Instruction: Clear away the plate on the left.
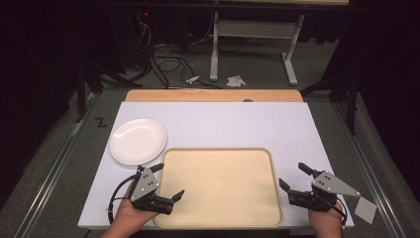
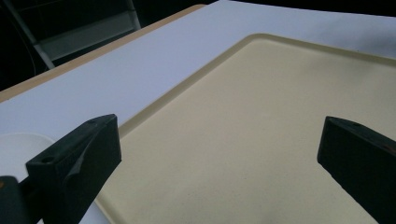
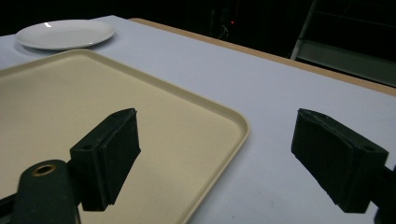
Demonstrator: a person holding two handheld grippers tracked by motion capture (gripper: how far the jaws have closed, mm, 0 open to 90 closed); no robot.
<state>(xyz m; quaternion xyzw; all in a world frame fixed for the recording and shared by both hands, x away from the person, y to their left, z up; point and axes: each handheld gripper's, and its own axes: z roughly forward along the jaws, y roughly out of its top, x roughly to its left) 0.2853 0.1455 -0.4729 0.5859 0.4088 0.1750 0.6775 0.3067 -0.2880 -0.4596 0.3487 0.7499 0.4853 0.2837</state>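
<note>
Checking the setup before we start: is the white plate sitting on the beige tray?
No, the white plate rests on the table beside the beige tray, off its far left corner.

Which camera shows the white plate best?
The high view: the whole round plate shows, left of the tray. The right gripper view shows it whole but far off and flat; the left gripper view catches just an edge.

The tray (image 2: 261, 130) and the plate (image 2: 18, 149) run off the left gripper view's edges.

light: bright tabletop, dark surroundings | focus: soft | shadows: faint
</note>
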